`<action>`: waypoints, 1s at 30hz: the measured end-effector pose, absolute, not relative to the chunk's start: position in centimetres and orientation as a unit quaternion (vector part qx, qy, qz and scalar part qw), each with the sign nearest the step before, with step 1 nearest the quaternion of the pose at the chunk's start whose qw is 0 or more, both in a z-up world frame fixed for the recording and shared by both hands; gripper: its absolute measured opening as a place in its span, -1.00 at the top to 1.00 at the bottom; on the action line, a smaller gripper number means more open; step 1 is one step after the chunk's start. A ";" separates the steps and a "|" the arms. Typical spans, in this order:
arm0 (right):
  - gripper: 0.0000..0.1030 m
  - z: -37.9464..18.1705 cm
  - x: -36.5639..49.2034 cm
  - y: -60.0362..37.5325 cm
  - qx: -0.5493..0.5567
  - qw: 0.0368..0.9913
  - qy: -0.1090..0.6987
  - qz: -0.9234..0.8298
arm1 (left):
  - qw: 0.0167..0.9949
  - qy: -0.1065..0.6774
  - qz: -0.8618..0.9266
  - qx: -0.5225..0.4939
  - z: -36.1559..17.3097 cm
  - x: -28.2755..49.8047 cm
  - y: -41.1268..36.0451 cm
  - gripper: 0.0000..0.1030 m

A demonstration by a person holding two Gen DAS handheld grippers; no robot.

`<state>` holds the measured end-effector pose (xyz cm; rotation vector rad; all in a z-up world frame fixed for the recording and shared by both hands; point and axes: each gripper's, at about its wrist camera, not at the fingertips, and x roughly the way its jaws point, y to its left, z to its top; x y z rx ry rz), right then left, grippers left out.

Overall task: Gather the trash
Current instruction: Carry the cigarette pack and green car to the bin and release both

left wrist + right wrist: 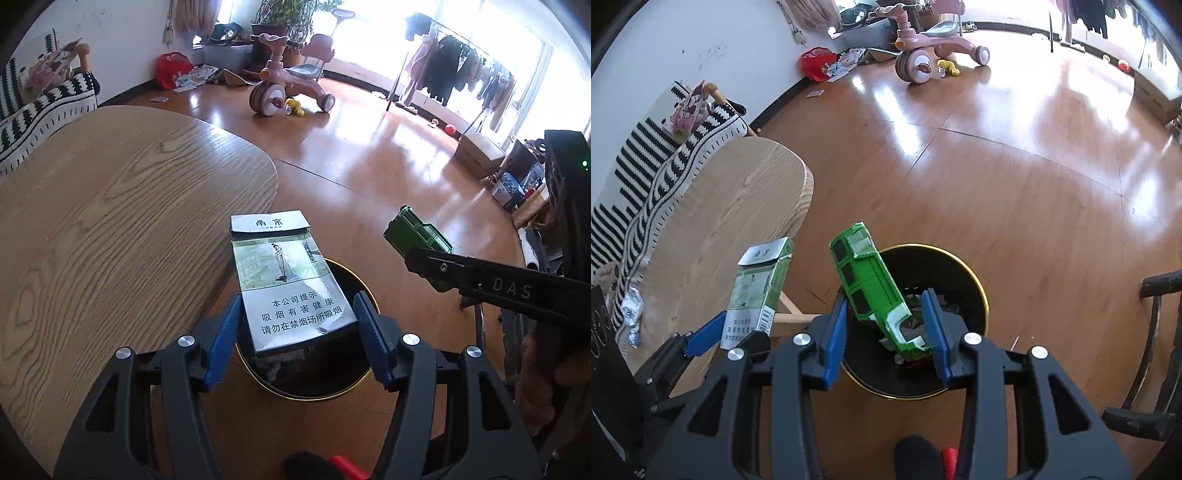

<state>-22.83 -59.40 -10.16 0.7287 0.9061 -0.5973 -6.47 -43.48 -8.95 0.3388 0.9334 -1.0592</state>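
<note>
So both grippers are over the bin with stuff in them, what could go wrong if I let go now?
1. The cigarette pack in the left gripper reaches past the trash bin rim toward the table; dropped flat, it may catch the rim or land on the floor.
2. The green toy car shell sits tilted in the right gripper, long end up; it could tip out over the rim.
3. Both grippers are close together, so a simultaneous release risks a bump.
</note>
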 end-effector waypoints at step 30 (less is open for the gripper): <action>-0.38 -8.4 -18.6 -57.8 0.311 0.815 0.424 -0.244 | 0.815 0.401 -0.400 0.124 -6.0 -1.0 -35.3 -0.75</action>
